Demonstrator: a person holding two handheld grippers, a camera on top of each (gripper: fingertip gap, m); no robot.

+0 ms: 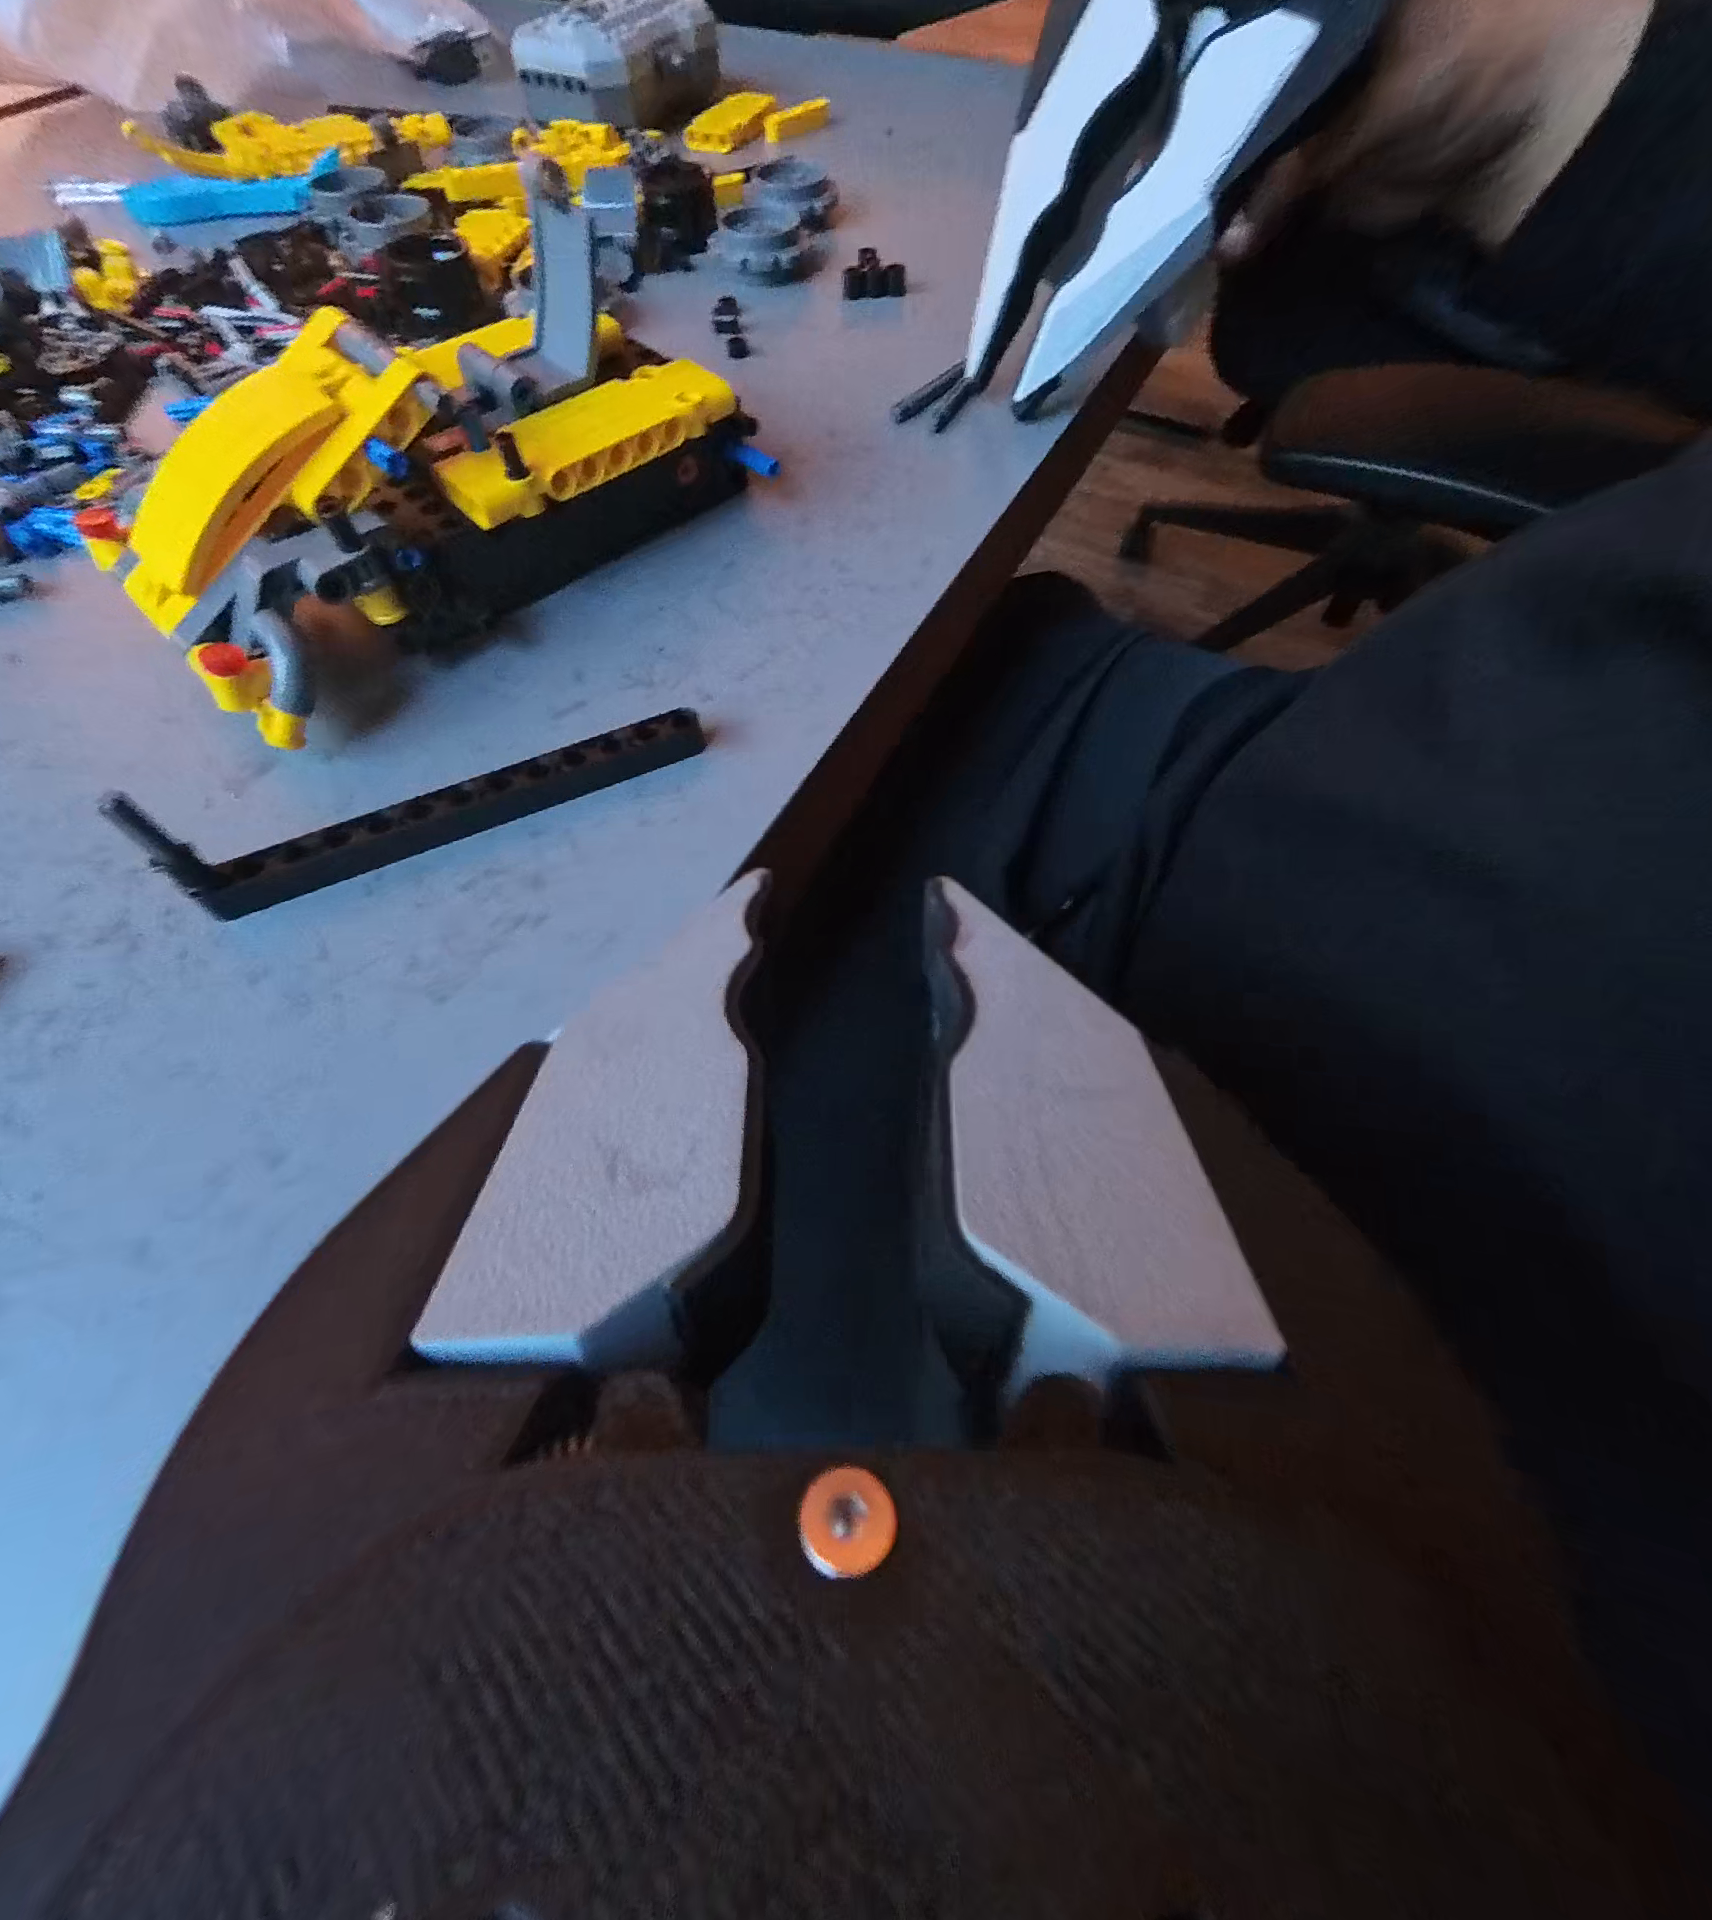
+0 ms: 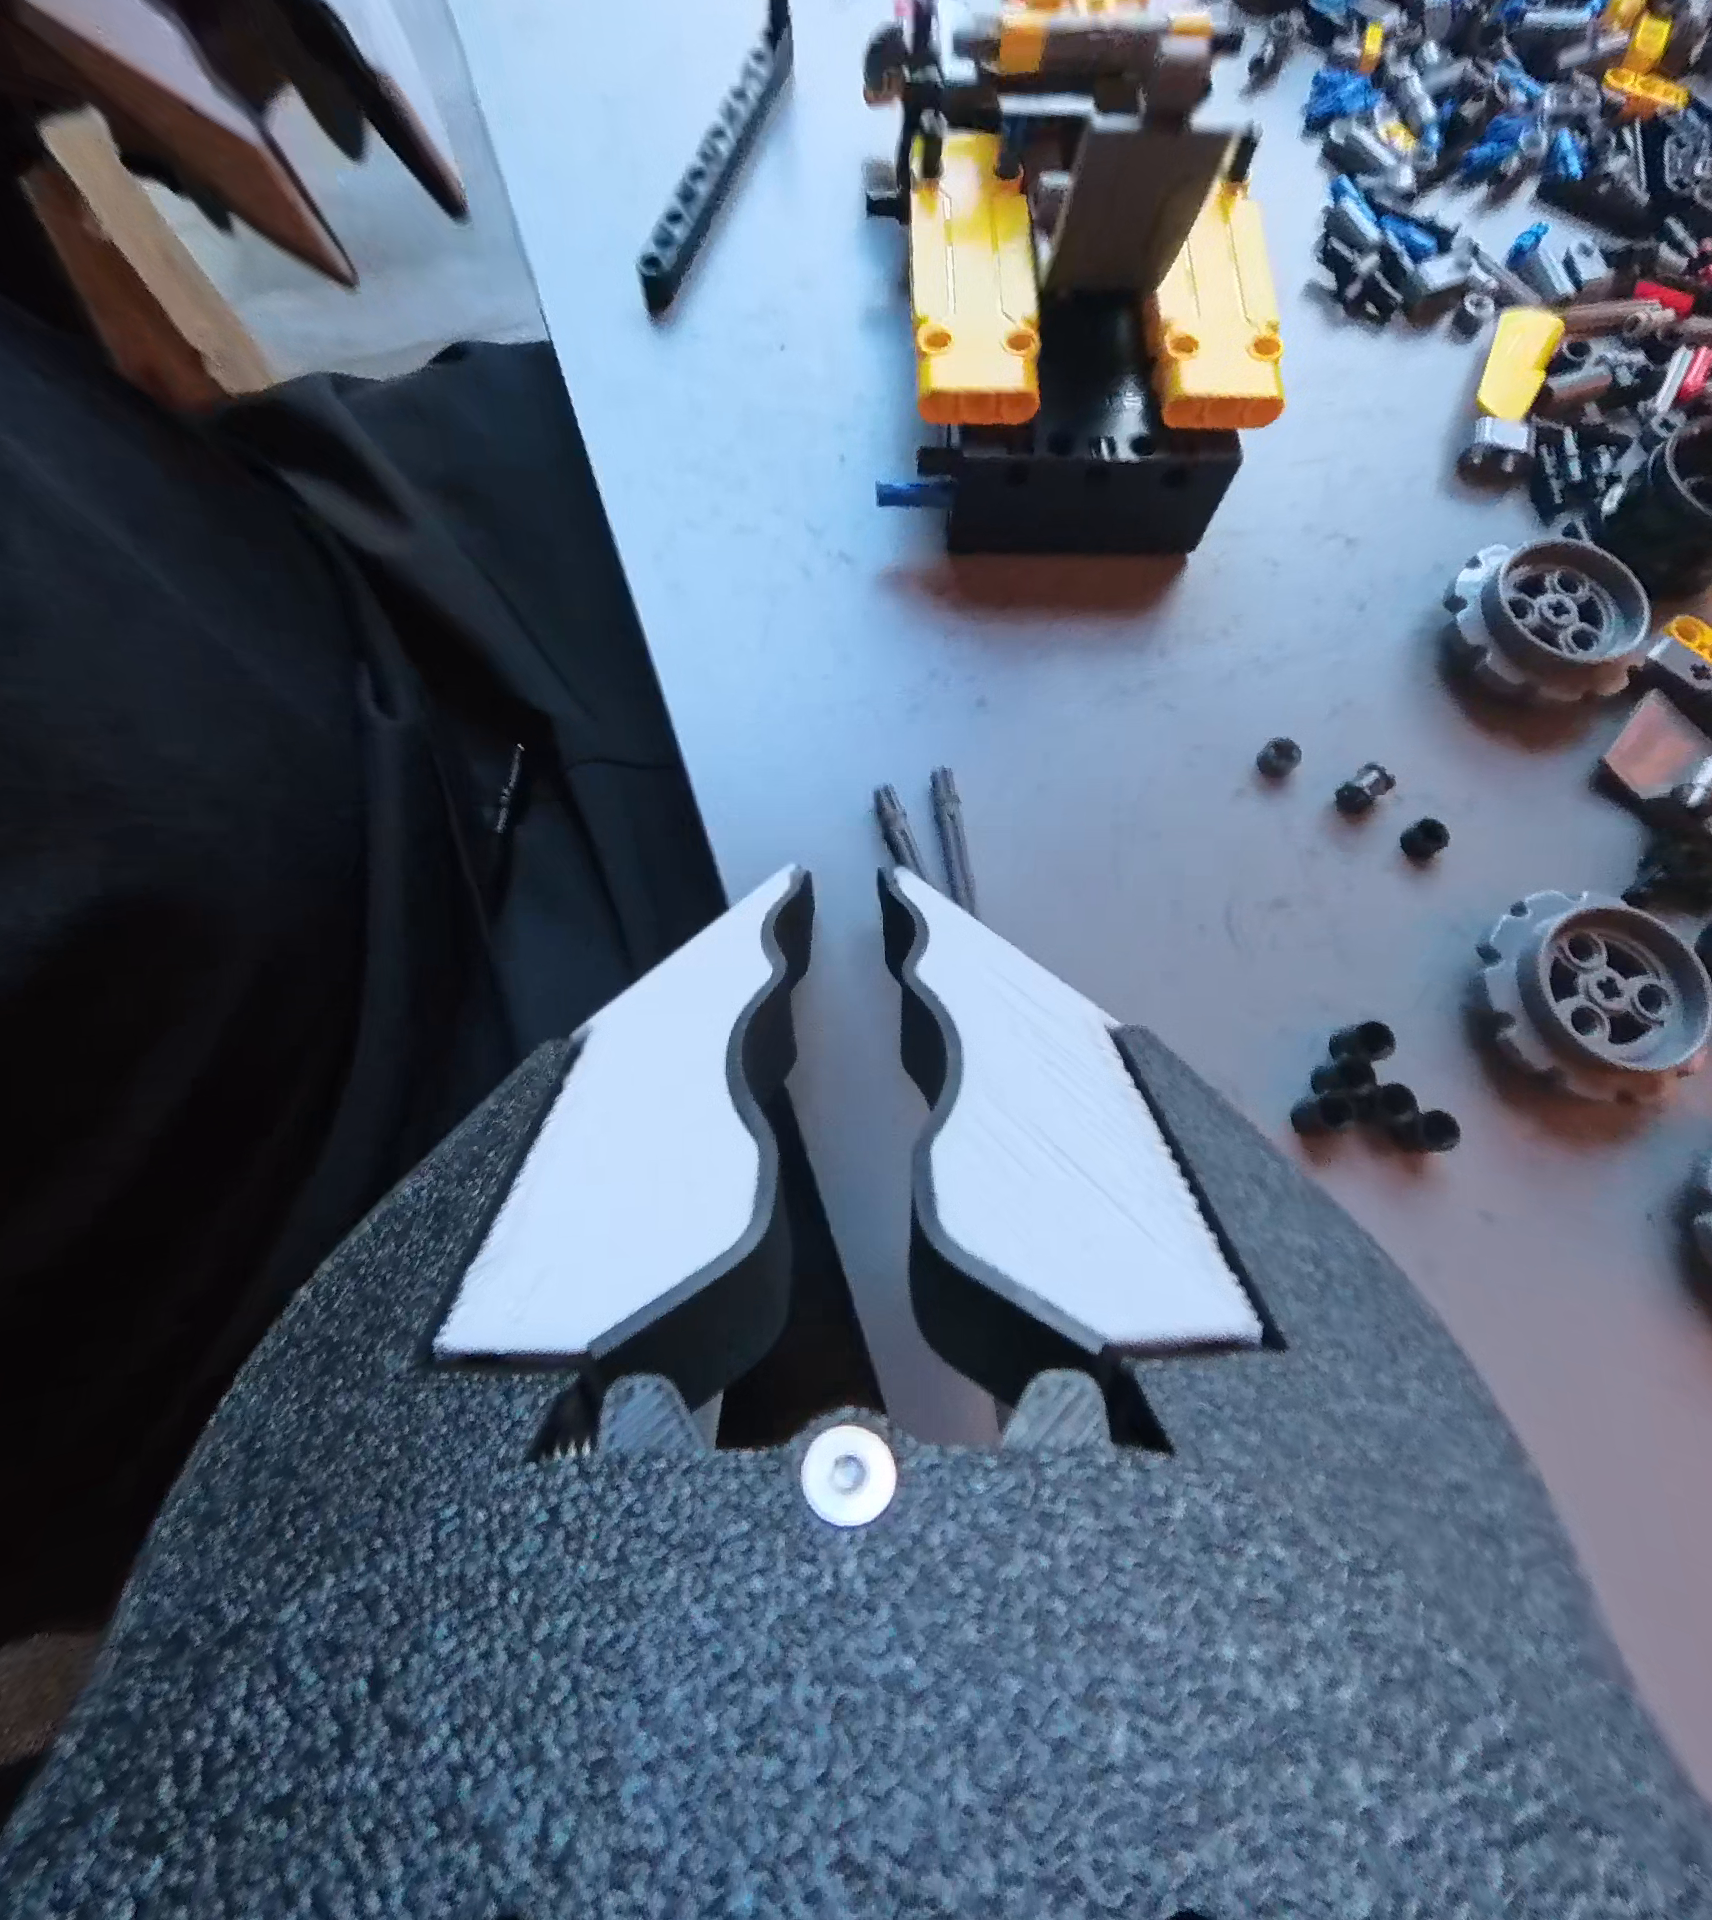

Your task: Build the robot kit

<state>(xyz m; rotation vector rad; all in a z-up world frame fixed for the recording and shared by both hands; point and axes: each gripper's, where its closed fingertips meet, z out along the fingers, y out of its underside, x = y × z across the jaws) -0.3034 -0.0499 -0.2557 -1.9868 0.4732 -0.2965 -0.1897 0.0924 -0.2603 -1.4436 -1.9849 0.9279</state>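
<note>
My left gripper [image 1: 847,891] is open and empty, hovering over the near edge of the grey table [image 1: 208,1195]. My right gripper [image 2: 844,881] is slightly open and empty, tips low over the table; it also shows in the left wrist view [image 1: 999,395]. Two thin black axles [image 2: 919,826] lie side by side just ahead of its right fingertip, also in the left wrist view [image 1: 935,400]. A part-built yellow and black brick vehicle [image 1: 478,468] [image 2: 1091,343] stands mid-table. A long black holed beam [image 1: 436,821] [image 2: 717,166] lies near it.
A dense pile of loose bricks [image 1: 0,416] [image 2: 1558,156] covers the far side. Grey wheels [image 2: 1548,613] and small black connectors [image 2: 1371,1081] lie right of my right gripper. A person in black clothing [image 1: 1454,935] sits at the table edge. An office chair [image 1: 1403,468] stands behind. My right fingertips sit around 20 centimeters from my left ones.
</note>
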